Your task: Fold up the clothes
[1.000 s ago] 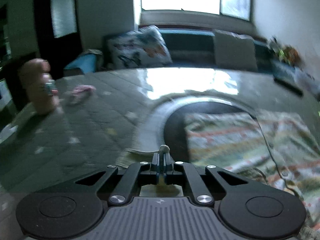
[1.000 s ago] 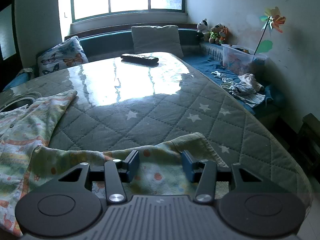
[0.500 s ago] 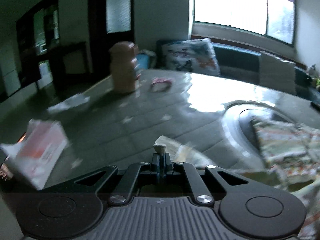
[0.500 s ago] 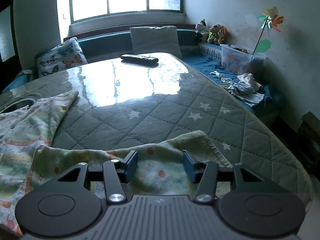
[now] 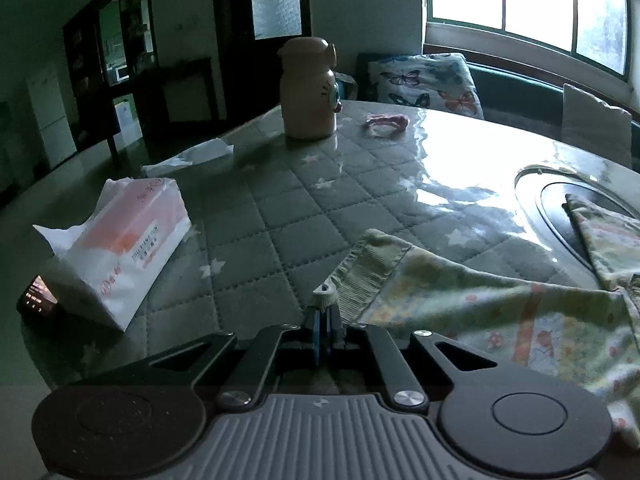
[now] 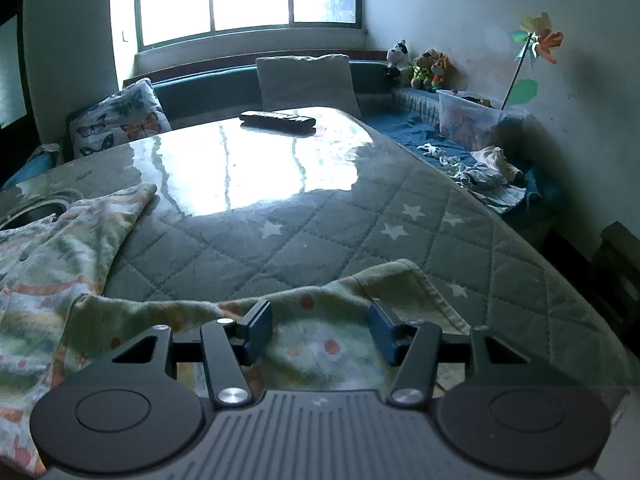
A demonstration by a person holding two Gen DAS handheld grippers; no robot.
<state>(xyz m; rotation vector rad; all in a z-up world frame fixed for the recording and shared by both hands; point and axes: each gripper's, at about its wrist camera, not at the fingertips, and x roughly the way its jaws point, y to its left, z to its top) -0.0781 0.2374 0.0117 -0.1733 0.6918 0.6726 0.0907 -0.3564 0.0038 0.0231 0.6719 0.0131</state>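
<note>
Item: garment (image 5: 500,312), patterned, ribbed cuffs, spread on a quilted table (image 5: 280,208).

Step in hand (judged): laying the garment flat before a fold; one end pulled out, the other being let go.

Left gripper (image 5: 326,312): jaws pressed together, pinching a small tuft of the ribbed cuff (image 5: 362,276) at its tips. The cuff lies just ahead and to the right of the tips; the body of the cloth trails off to the right.

Right gripper (image 6: 320,330): jaws about half apart and opening. Cloth (image 6: 316,344) lies flat under and between them, pads clear of it. A second cuff (image 6: 404,280) sits just ahead, right of centre.

Also present: tissue pack (image 5: 128,248), well left of the left gripper; jar (image 5: 308,92), far ahead.

Next move (judged): the left should set the cuff down flat and release; the right needs to lift clear without dragging the cloth.
</note>
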